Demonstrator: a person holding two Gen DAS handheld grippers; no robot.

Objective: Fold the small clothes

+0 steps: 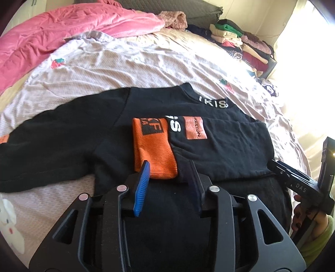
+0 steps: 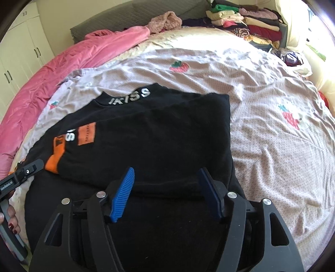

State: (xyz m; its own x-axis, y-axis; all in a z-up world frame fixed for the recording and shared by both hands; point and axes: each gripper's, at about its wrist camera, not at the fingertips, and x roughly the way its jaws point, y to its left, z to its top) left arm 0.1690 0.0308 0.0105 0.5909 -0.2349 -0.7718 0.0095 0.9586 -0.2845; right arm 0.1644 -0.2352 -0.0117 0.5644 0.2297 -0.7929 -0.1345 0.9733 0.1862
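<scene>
Lying across the middle of the bed (image 2: 272, 146), the black sweatshirt (image 2: 146, 136) has its right sleeve folded in over the chest, the orange cuff (image 1: 153, 154) resting near the centre. White letters on the collar (image 2: 129, 97) read "IKISS" in the right wrist view. An orange patch (image 1: 194, 127) on the folded sleeve carries dark print ending in "ESTON", and beside it are white letters "S". The cuff bears a black block with orange letters, "KF" being all I can read.

The left gripper (image 1: 167, 167) sits at six o'clock of its view, jaws partly apart, straddling the lower end of the cuff; the pads do not press it. The right gripper (image 2: 167, 175) at six o'clock of its own view stands wide apart over the black fabric, holding nothing. Its body shows "DAS" in the left view; the left gripper's body reads "GenRobot.AI" at nine o'clock in the right view.

A pink blanket (image 1: 62, 27) lies at eleven o'clock and folded clothes (image 2: 247, 18) are stacked at one o'clock. Strawberry prints (image 2: 180, 66) dot the bedsheet.
</scene>
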